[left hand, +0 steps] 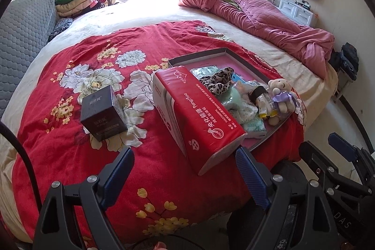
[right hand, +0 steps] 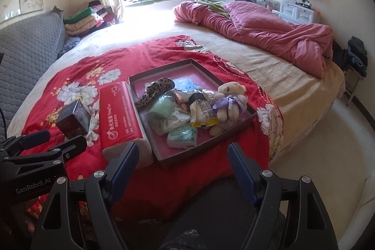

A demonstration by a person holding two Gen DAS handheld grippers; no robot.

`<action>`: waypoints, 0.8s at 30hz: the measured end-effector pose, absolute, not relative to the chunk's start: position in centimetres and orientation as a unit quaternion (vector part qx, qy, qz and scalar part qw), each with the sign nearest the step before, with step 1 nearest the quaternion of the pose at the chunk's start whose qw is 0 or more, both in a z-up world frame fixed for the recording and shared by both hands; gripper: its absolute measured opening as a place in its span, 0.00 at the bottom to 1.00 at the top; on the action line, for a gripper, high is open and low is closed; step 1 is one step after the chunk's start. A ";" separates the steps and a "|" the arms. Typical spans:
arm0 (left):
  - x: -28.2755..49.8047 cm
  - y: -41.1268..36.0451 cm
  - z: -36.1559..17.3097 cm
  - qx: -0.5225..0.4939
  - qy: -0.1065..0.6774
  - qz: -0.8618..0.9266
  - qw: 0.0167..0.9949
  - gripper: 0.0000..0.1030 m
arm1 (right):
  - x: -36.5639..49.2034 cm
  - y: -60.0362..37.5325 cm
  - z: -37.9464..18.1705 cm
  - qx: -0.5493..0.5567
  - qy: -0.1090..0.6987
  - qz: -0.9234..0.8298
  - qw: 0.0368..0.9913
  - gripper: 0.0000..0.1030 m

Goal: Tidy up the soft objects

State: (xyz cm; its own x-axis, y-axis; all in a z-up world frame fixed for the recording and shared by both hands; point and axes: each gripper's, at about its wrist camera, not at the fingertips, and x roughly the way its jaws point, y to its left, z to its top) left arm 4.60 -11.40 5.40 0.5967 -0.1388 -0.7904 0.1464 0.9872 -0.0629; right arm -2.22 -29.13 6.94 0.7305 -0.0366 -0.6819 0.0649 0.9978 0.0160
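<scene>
Holding 1 teddy (right hand: 230,97), 1 tray (right hand: 164,157)

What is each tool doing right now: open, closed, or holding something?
Left tool: open, holding nothing.
Right tool: open, holding nothing.

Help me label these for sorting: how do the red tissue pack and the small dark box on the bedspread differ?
The red tissue pack is long, red and white, and leans against the tray; the dark box is a small near-black cube standing apart from the tray. The tissue pack looks soft-wrapped, the dark box rigid. Both sit on the red floral bedspread, outside the tray.
</scene>
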 end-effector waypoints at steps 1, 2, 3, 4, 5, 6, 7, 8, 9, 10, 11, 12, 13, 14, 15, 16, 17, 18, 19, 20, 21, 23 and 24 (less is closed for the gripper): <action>4.6 -11.4 5.4 0.004 0.442 -0.080 0.894 0.85 | -2.3 -29.1 7.0 0.017 0.365 -0.028 0.930 0.77; 4.6 -11.4 5.4 0.004 0.441 -0.080 0.894 0.85 | -2.4 -29.1 7.0 0.016 0.364 -0.030 0.931 0.77; 4.6 -11.4 5.4 0.004 0.441 -0.079 0.894 0.85 | -2.5 -29.0 7.1 0.014 0.361 -0.030 0.932 0.77; 4.6 -11.4 5.4 0.004 0.442 -0.079 0.894 0.85 | -2.5 -29.0 7.2 0.013 0.359 -0.029 0.933 0.77; 4.6 -11.4 5.3 0.004 0.442 -0.079 0.893 0.85 | -2.5 -29.0 7.2 0.012 0.359 -0.029 0.933 0.77; 4.6 -11.4 5.3 0.004 0.443 -0.079 0.893 0.85 | -2.5 -29.0 7.2 0.012 0.358 -0.030 0.933 0.77; 4.6 -11.4 5.3 0.004 0.442 -0.079 0.893 0.85 | -2.5 -28.9 7.2 0.012 0.359 -0.028 0.933 0.77; 4.6 -11.4 5.3 0.004 0.443 -0.079 0.893 0.85 | -2.5 -28.9 7.2 0.010 0.360 -0.029 0.933 0.77; 4.6 -11.3 5.3 0.004 0.443 -0.078 0.893 0.85 | -2.5 -28.8 7.2 0.009 0.361 -0.028 0.932 0.77; 4.6 -11.3 5.3 0.005 0.443 -0.078 0.893 0.85 | -2.5 -28.8 7.1 0.009 0.362 -0.029 0.932 0.77; 4.6 -11.4 5.3 0.005 0.443 -0.078 0.893 0.85 | -2.5 -28.8 7.1 0.010 0.362 -0.029 0.932 0.77; 4.6 -11.3 5.2 0.004 0.444 -0.077 0.893 0.85 | -2.5 -28.8 7.1 0.010 0.362 -0.029 0.932 0.77; 4.6 -11.3 5.2 0.004 0.445 -0.077 0.892 0.85 | -2.5 -28.8 7.1 0.010 0.363 -0.030 0.931 0.77; 4.6 -11.3 5.2 0.004 0.445 -0.077 0.892 0.85 | -2.5 -28.8 7.1 0.011 0.363 -0.029 0.931 0.77; 4.6 -11.3 5.1 0.004 0.446 -0.076 0.892 0.85 | -2.5 -28.8 7.0 0.011 0.365 -0.030 0.931 0.77; 4.6 -11.3 5.1 0.004 0.446 -0.076 0.892 0.85 | -2.5 -28.9 7.0 0.012 0.366 -0.030 0.930 0.77; 4.6 -11.3 5.1 0.004 0.446 -0.076 0.892 0.85 | -2.4 -28.9 6.9 0.013 0.367 -0.030 0.930 0.77; 4.6 -11.2 5.1 0.004 0.446 -0.075 0.892 0.85 | -2.4 -29.0 6.8 0.014 0.368 -0.030 0.929 0.77; 4.6 -11.2 5.1 0.004 0.446 -0.074 0.892 0.85 | -2.4 -29.0 6.8 0.015 0.369 -0.030 0.929 0.77; 4.6 -11.2 5.0 0.004 0.447 -0.074 0.891 0.85 | -2.4 -29.0 6.7 0.015 0.369 -0.030 0.929 0.77; 4.6 -11.2 4.9 0.004 0.448 -0.074 0.891 0.85 | -2.4 -29.0 6.7 0.015 0.369 -0.029 0.929 0.77; 4.7 -11.2 4.8 0.005 0.449 -0.072 0.891 0.85 | -2.4 -29.0 6.7 0.015 0.368 -0.030 0.929 0.77; 4.7 -11.2 4.8 0.005 0.448 -0.072 0.891 0.85 | -2.4 -29.0 6.7 0.015 0.369 -0.030 0.929 0.77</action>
